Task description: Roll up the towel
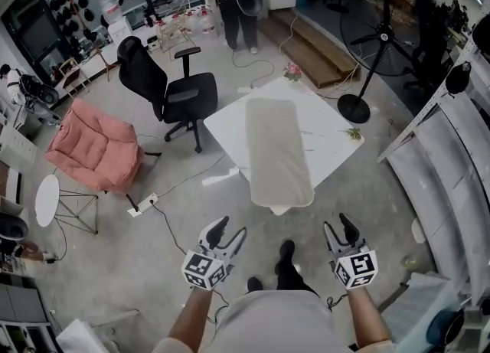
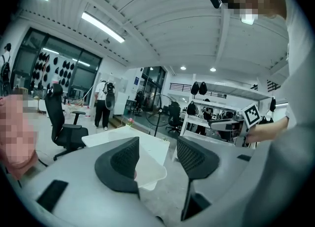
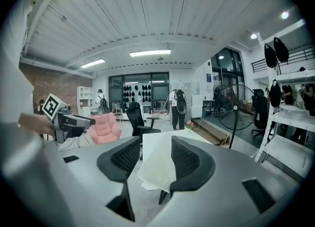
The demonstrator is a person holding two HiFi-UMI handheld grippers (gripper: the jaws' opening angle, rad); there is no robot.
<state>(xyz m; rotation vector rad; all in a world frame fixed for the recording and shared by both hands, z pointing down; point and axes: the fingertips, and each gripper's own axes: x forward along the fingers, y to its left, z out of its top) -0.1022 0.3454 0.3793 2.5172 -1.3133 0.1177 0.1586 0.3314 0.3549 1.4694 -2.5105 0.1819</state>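
We held our left gripper [image 1: 232,227] and right gripper [image 1: 336,222] side by side, both with jaws apart and empty. The towel [image 1: 278,151] lay flat and unrolled along the white table [image 1: 222,125], well ahead of both grippers, its near end overhanging the table's edge toward us.

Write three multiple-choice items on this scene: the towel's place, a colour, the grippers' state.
1. The towel lies: A in a basket; B on the white table; C over a chair back.
2. The armchair is: A blue; B green; C pink.
3. The left gripper and right gripper are: A both open, empty; B both shut on the towel; C one open, one shut.

B: it lies flat along the tabletop. C: its cushions are pink. A: both gripper views show jaws apart, gripping nothing.
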